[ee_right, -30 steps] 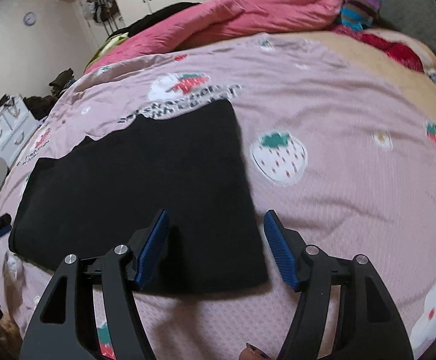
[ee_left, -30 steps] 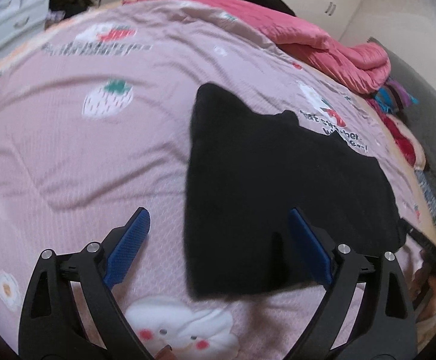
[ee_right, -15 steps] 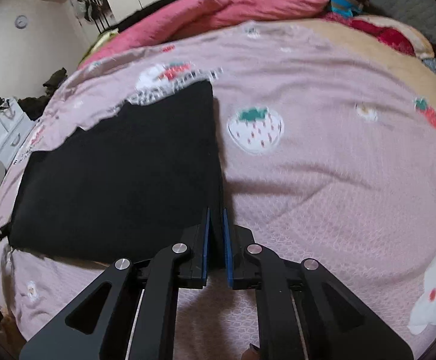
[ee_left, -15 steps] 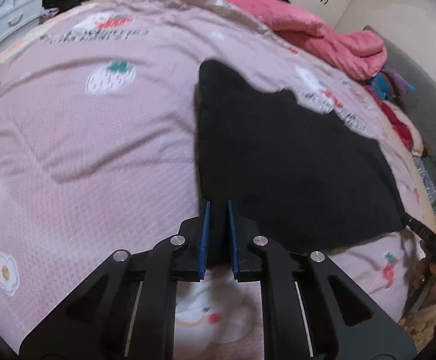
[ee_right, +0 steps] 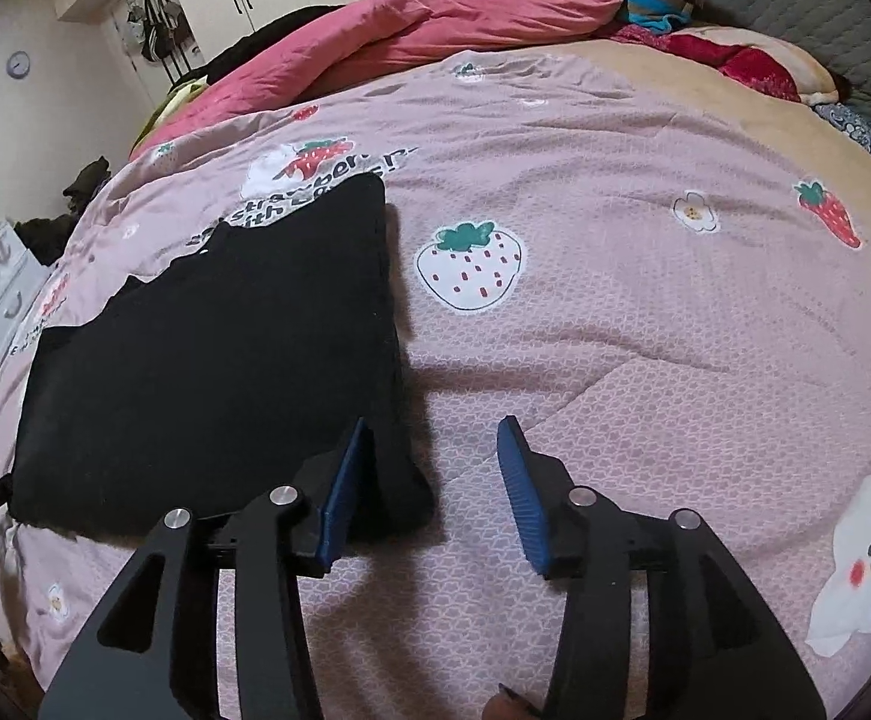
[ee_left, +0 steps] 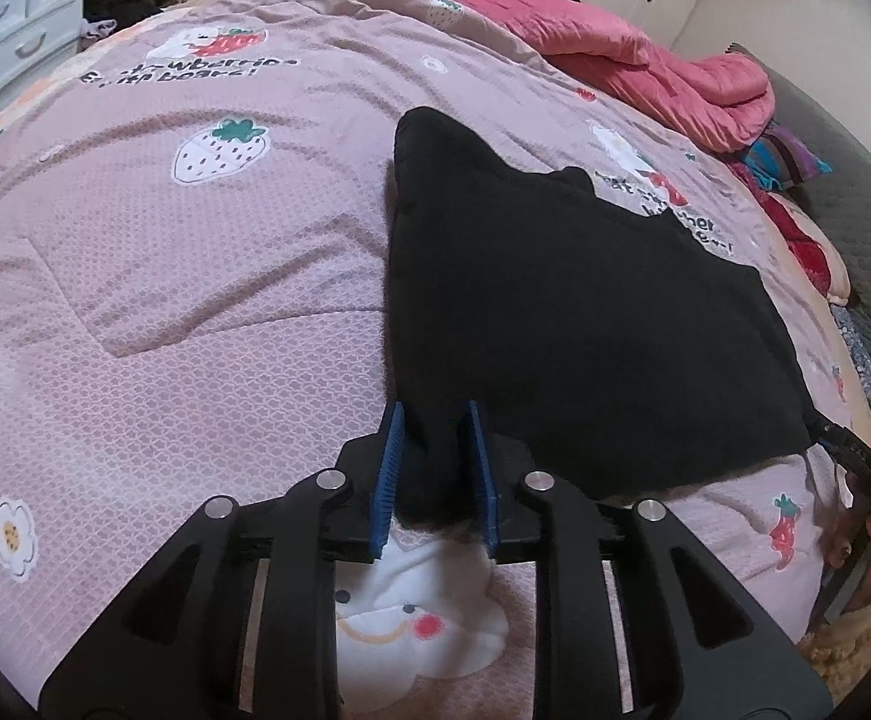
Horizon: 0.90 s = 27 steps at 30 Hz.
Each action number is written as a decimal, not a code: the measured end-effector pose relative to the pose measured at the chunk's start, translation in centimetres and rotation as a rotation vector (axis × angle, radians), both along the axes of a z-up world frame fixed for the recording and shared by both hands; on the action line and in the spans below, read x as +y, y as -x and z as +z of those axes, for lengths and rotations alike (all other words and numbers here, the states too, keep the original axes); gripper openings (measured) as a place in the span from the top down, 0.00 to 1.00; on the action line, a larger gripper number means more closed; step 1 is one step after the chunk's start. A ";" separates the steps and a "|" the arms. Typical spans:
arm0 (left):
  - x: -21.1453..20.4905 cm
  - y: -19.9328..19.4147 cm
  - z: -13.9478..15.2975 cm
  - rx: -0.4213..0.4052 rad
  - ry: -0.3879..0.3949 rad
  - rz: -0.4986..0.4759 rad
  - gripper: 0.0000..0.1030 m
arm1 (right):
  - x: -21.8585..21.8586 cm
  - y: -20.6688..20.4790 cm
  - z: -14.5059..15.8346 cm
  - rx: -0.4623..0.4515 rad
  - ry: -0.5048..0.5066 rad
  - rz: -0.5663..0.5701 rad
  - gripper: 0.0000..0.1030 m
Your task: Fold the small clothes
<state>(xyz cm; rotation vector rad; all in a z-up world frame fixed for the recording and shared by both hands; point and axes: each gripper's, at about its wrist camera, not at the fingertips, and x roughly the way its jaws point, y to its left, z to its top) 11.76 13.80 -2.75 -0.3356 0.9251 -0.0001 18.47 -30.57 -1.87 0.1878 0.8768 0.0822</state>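
- Left wrist view: the left gripper had its blue fingers at a narrow gap, with the near corner of the black garment bunched between them. Cloth filled the gap; whether the pads actually pressed on it could not be told.
- From those fingers the garment spread ahead and to the right, flat on the pink strawberry-print quilt. Its far edge showed a notch between two raised points.
- A white cloud-face print lay on the quilt just under and behind the left fingers.
- A rolled pink blanket sat well beyond the garment, toward the far right.
- Right wrist view: the right gripper had its fingers set wide apart and held nothing. The left finger sat over the garment's near right corner; the right finger was over bare quilt.
- The garment's right edge ran forward from just inside the left finger; the rest lay ahead and to the left.
- A strawberry print lay ahead, just right of the garment's edge.
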 end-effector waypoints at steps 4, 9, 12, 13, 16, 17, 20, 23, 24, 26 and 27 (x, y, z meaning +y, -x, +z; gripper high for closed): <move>-0.4 0.3 0.5 -0.018 0.008 -0.008 0.72 | 0.3 0.3 0.6 -0.025 0.007 0.003 0.42; -0.7 0.4 1.1 -0.038 -0.004 -0.005 0.58 | 0.6 0.5 1.3 -0.061 0.011 0.007 0.28; -0.9 0.6 1.7 -0.058 -0.038 0.006 0.52 | 0.8 0.6 1.6 -0.076 0.018 0.013 0.18; -0.9 0.7 2.0 -0.068 -0.048 0.009 0.46 | 0.9 0.7 1.7 -0.084 0.019 0.016 0.17; -0.9 0.9 2.5 -0.088 -0.062 0.017 0.35 | 1.2 0.8 2.0 -0.101 0.016 0.026 0.12; -0.9 0.9 2.7 -0.092 -0.069 0.017 0.33 | 1.3 0.9 2.1 -0.107 0.019 0.029 0.11; -1.1 1.0 3.0 -0.103 -0.085 0.013 0.23 | 1.7 1.1 2.6 -0.132 0.032 0.039 0.07; -1.3 1.1 3.2 -0.112 -0.090 0.010 0.16 | 2.2 1.5 3.0 -0.156 0.042 0.055 0.06; -1.4 1.2 3.2 -0.115 -0.092 0.009 0.13 | 2.4 1.6 3.1 -0.164 0.045 0.062 0.05; -1.5 1.2 3.3 -0.116 -0.099 0.009 0.13 | 3.0 1.8 3.3 -0.182 0.057 0.077 0.05; -1.6 1.2 3.2 -0.116 -0.103 0.010 0.12 | 3.3 1.8 3.4 -0.188 0.063 0.084 0.05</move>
